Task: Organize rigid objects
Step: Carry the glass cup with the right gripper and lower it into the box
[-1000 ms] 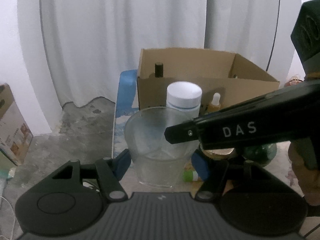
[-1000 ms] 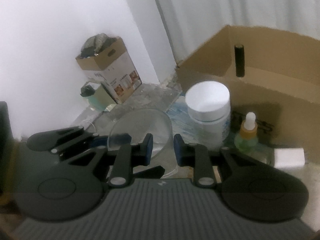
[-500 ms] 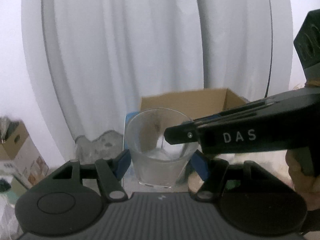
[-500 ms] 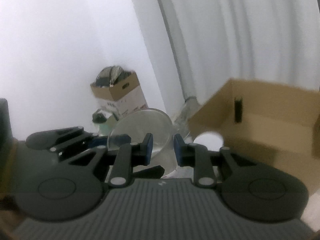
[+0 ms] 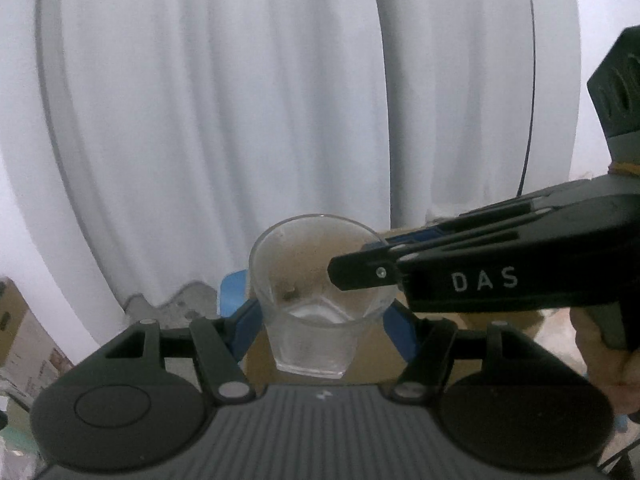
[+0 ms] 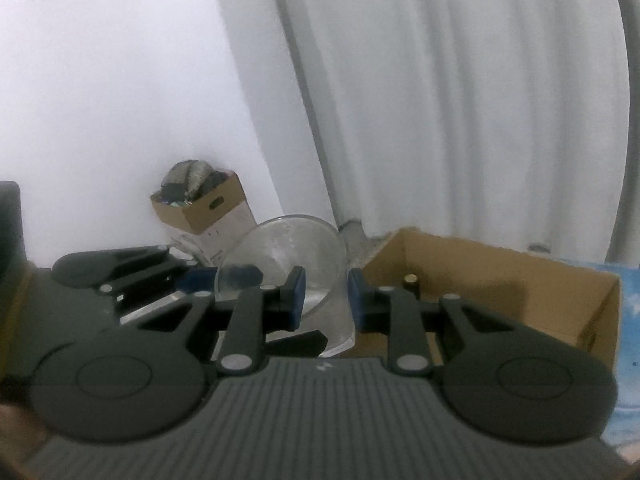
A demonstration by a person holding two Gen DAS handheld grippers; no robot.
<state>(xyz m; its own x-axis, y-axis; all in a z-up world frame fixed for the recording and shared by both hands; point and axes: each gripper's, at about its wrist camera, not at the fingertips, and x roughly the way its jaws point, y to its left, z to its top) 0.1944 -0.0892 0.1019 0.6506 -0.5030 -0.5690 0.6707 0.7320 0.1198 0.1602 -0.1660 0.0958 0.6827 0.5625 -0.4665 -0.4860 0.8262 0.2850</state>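
Note:
A clear glass tumbler is held in the air between the blue pads of my left gripper, upright. My right gripper is shut on the tumbler's rim; in the left wrist view its black fingers reach in from the right over the rim. The open cardboard box lies below and to the right of the tumbler, with a dark bottle standing inside.
White curtains fill the background. A smaller cardboard box full of items stands by the white wall at left. A blue surface shows beside the big box at the right edge.
Both grippers have lifted the tumbler up off the surface; the white-lidded jar and dropper bottle have dropped out of view, and the box now lies lower in both views.

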